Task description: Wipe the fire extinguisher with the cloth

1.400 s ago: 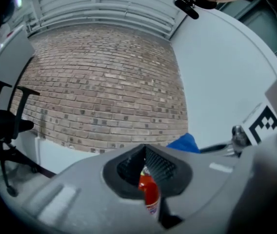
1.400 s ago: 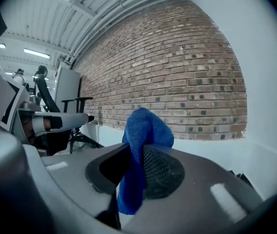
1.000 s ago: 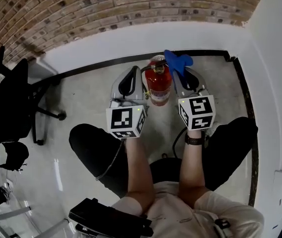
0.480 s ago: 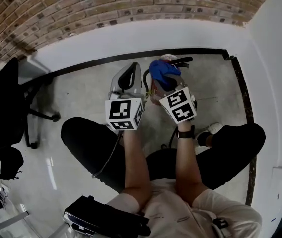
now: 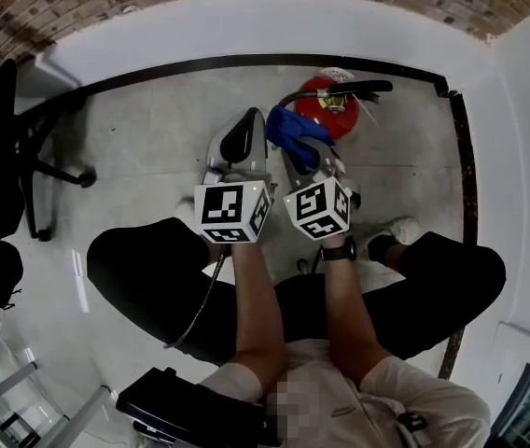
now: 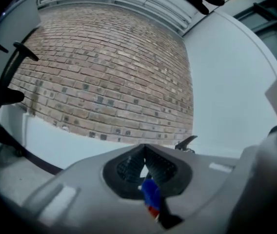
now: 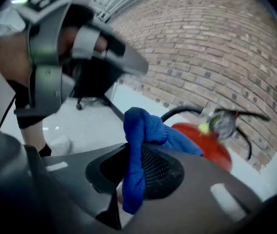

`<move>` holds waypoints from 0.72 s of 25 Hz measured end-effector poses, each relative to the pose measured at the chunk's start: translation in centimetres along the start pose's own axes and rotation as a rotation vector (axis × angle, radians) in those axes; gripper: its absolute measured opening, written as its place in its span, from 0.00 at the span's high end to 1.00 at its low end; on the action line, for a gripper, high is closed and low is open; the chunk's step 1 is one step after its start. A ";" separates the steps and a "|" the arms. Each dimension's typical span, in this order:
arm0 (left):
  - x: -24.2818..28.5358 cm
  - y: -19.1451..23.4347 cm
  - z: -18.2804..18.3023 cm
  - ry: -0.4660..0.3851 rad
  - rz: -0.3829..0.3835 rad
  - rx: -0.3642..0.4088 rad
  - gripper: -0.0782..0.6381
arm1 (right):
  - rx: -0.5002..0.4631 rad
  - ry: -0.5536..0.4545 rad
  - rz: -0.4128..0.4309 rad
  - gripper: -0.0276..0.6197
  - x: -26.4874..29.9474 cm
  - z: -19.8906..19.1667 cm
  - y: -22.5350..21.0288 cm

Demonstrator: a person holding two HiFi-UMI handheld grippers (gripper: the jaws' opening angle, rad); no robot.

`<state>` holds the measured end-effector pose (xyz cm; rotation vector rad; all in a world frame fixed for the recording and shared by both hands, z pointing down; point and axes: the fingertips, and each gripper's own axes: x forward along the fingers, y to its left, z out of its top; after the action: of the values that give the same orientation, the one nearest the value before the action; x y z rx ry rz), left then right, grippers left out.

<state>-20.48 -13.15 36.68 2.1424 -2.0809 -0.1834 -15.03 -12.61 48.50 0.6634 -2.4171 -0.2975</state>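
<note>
One red fire extinguisher (image 5: 332, 112) stands on the grey floor (image 5: 153, 138), close to the black skirting (image 5: 200, 63) at the foot of the white wall (image 5: 246, 26). From above its top shows as a rounded red shoulder. A black lever handle (image 5: 363, 89) lies across it and a thin black hose (image 5: 288, 99) curves off to the left. In the right gripper view the red body (image 7: 202, 140) carries a round gauge (image 7: 222, 123) with a yellow-green spot beside it, and brick wall rises behind.

Just beside the extinguisher is a bunched blue cloth (image 5: 293, 131). Whether the two touch cannot be told. The right gripper (image 5: 300, 146) has its jaws pressed onto this cloth, and a fold (image 7: 138, 145) of it hangs down between the ribbed pads.

To its left, the left gripper (image 5: 244, 124) points toward the wall. Its jaws meet at the tips with nothing between them (image 6: 144, 162).

Farther out, the person's dark-clad legs spread to either side, and a black office chair (image 5: 4, 147) stands at the left edge.
</note>
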 end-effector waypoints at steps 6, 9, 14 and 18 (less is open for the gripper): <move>-0.8 1.2 -0.7 0.005 0.030 0.028 0.89 | 0.113 0.206 0.035 0.85 6.9 -12.6 4.3; -1.0 2.0 -1.9 0.029 0.038 0.023 0.89 | 0.177 0.286 0.071 0.85 10.4 -18.1 7.3; -1.1 3.3 -2.8 0.068 0.062 0.030 0.89 | 0.249 0.486 0.162 0.85 14.5 -25.0 10.6; -1.1 2.9 -2.1 0.065 0.058 0.040 0.89 | 0.280 0.598 0.210 0.85 15.0 -28.7 11.4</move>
<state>-23.00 -12.07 39.30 2.0780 -2.1241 -0.0650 -12.35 -12.34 82.71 0.5166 -1.9340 0.2963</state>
